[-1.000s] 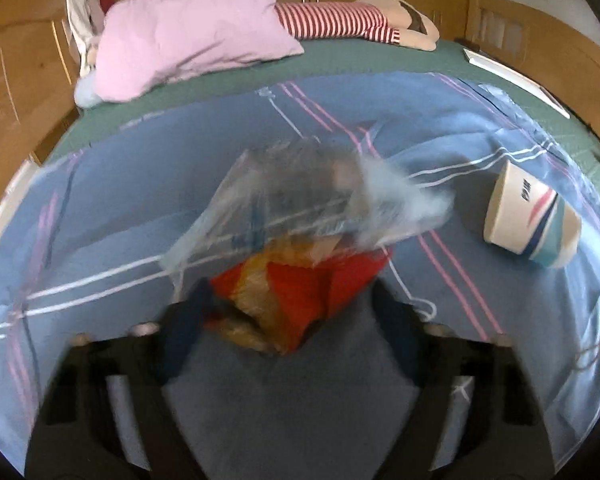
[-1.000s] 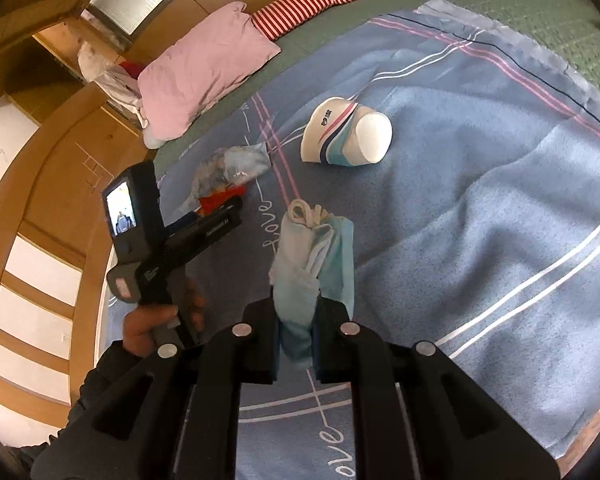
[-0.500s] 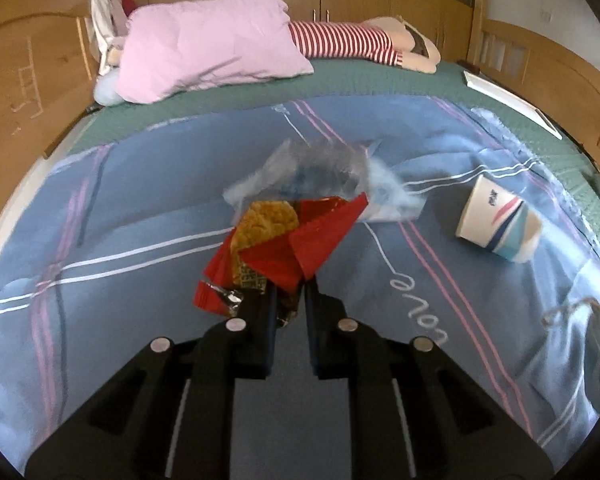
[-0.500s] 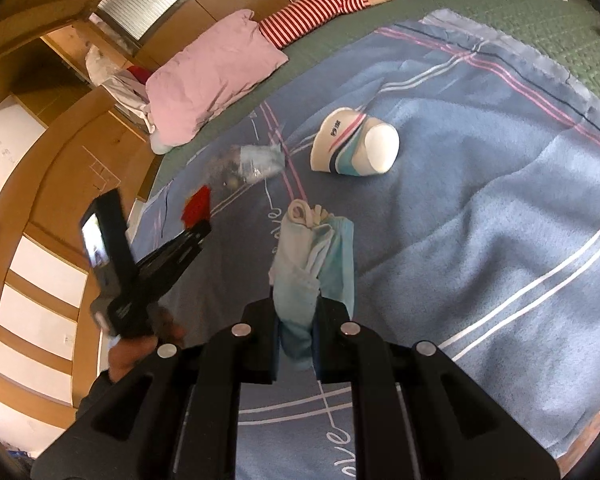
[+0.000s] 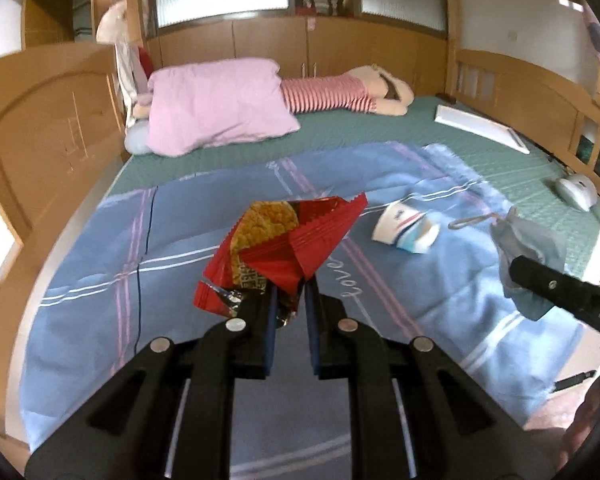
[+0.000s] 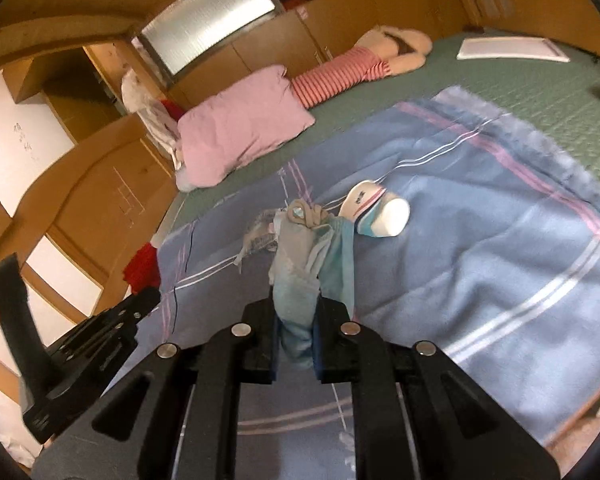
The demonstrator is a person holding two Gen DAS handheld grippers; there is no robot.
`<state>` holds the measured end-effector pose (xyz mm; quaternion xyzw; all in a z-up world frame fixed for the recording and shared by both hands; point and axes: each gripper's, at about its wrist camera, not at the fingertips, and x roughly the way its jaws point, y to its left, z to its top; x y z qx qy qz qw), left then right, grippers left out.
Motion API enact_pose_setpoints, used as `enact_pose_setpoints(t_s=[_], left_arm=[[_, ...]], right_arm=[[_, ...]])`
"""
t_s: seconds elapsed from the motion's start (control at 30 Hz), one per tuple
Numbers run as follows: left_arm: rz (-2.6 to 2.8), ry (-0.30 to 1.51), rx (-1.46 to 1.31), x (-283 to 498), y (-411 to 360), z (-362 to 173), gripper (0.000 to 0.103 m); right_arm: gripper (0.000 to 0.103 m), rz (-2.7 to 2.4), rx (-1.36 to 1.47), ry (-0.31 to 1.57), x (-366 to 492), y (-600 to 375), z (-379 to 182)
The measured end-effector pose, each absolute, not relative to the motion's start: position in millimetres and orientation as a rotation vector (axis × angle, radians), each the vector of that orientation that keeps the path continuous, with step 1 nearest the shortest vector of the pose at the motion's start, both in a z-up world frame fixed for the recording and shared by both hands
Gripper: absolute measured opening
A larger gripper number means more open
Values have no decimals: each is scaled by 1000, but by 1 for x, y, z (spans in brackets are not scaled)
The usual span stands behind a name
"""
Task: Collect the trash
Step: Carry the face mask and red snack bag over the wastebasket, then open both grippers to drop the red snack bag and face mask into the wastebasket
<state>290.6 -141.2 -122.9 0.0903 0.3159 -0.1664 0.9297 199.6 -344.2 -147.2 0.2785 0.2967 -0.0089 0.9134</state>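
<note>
A blue plaid blanket (image 5: 100, 280) covers the bed (image 5: 380, 136); on it a paper cup (image 5: 404, 230) lies tipped beside a clear plastic bag (image 6: 260, 236). Left tongs (image 5: 290, 300) pinch a red snack wrapper (image 5: 284, 244); right tongs (image 6: 296, 320) clamp a blue face mask (image 6: 320, 264), both lifted above the blanket.

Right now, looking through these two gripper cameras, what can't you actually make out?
- Clear plastic bag: right wrist view, mostly hidden behind the face mask; hidden in the left view.
- Red snack wrapper: its print is crumpled, unreadable.
- Paper cup: logo too small; contents not visible.
- Any trash bin: not visible.
- Person's hands: cut off at the frame edges.
</note>
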Motion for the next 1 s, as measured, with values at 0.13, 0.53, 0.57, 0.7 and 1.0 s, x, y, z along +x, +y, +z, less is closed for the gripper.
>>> enact_pose_setpoints(t_s=[0.13, 0.53, 0.57, 0.7, 1.0], left_arm=[[-388, 617, 165, 248, -151, -100, 15], [-718, 552, 204, 98, -243, -75, 15], [-749, 550, 208, 87, -252, -75, 15], [-871, 531, 244, 34, -293, -76, 16], [-965, 507, 315, -38, -344, -91, 17]], right_arm=[[14, -74, 579, 581, 148, -347, -128], [15, -392, 532, 432, -48, -387, -76], [15, -421, 533, 426, -63, -390, -76], [15, -537, 551, 401, -124, -404, -79], [15, -707, 543, 369, -194, -418, -87]])
